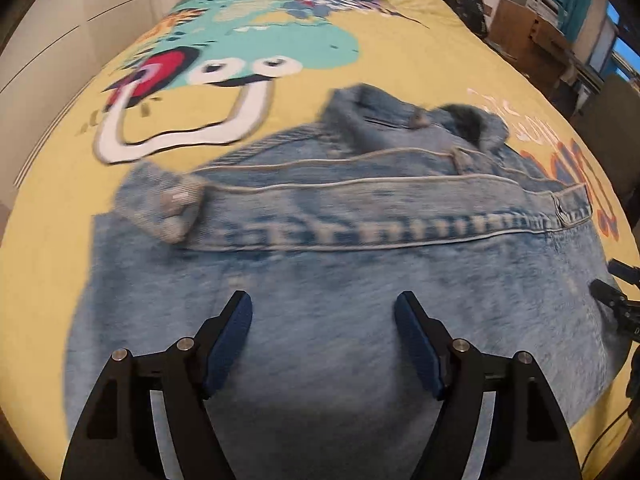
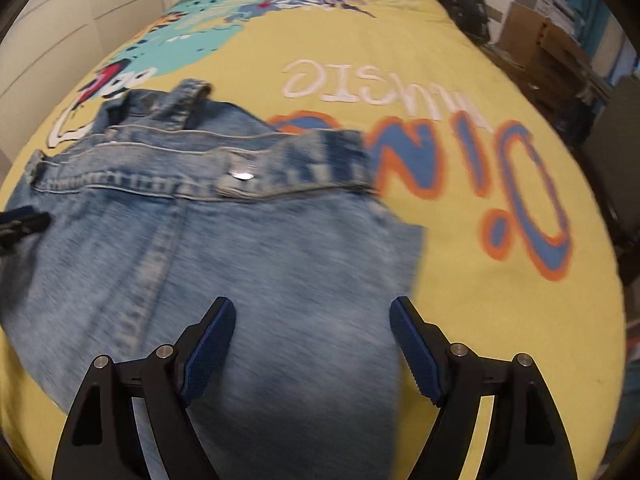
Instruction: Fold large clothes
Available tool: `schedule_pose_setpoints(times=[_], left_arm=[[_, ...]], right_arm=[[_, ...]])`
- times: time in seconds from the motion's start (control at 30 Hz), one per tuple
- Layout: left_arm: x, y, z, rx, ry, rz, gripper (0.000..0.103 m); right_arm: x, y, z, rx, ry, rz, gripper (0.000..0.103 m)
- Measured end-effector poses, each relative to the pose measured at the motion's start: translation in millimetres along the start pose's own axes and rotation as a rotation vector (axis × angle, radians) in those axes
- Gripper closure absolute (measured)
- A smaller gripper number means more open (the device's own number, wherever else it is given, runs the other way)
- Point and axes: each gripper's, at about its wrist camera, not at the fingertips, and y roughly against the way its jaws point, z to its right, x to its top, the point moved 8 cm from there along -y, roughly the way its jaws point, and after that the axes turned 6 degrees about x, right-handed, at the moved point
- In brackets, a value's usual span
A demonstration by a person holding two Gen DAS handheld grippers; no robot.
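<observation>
Spreading across the yellow bedspread is a denim jacket, which is seen lying flat and partly folded, with the sleeves brought in over the body. Ahead of the left gripper, whose jaws are seen standing well apart with nothing clamped between them, a buttoned cuff lies to the left of the jaws and beyond them, and the collar is found further off, to the right. Only plain denim is seen between and below the blue pads; contact with the cloth cannot be told.

Further right, the right gripper is likewise held open and empty above the jacket's right part. A stitched band with a metal button runs across beyond the jaws, and the jacket's right edge lies just beyond the right-hand jaw.

The step in hand is judged to be a pause between folds, with both grippers released. For the next move, the near hem or the side edges would probably have to be pinched by both grippers and carried over toward the collar, evenly, so that the layers are not dragged askew.
</observation>
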Motion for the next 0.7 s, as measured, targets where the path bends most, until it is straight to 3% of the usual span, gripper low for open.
schedule_pose_setpoints(times=[0.2,0.37,0.5,0.7], left_arm=[[-21.2,36.8,-31.9,0.009,0.041,0.039,0.034],[-49.8,45.9,-49.3,0.005,0.092,0.011,0.034],[-73.3,41.4,-59.4,0.024,0.102,-0.029,0.033],[-80.0,50.1,-61.8,0.030,0.097,-0.049,0.033]], right_arm=[[-11.6,33.8,-30.4,0.078,0.046,0.061,0.022],[-32.8,36.8,-67.2,0.123,0.104,0.050,0.022],[-51.1,27.6,-65.1,0.114,0.099,0.013,0.022],[-65.2,32.3,-45.7,0.075,0.076,-0.010,0.022]])
